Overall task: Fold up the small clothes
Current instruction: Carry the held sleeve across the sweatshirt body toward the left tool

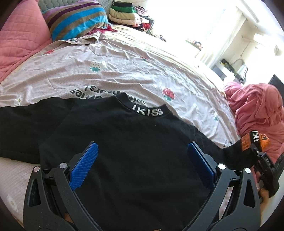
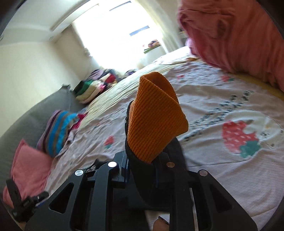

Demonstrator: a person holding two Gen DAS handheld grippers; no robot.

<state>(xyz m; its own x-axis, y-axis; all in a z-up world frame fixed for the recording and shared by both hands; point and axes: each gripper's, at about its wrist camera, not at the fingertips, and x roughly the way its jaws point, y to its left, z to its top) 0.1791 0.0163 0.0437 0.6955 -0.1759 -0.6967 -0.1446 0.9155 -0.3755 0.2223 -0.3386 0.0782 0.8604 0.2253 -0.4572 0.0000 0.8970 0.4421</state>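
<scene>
Black shirt (image 1: pixel 124 142) lies under the spread left claw (image 1: pixel 142 156); right claw (image 2: pixel 143 160) pinches its orange cuff (image 2: pixel 154 115).

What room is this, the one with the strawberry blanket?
Most likely a bedroom. A big bed is covered by a strawberry-print sheet, with a striped pillow at one side and stacks of folded clothes at the far end. A black top lies spread on the bed.

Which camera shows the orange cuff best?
The right wrist view: the orange cuff fills the middle, held in the shut right tool. The left wrist view shows the cuff only small at the right edge, past the black shirt and open left tool.
</scene>
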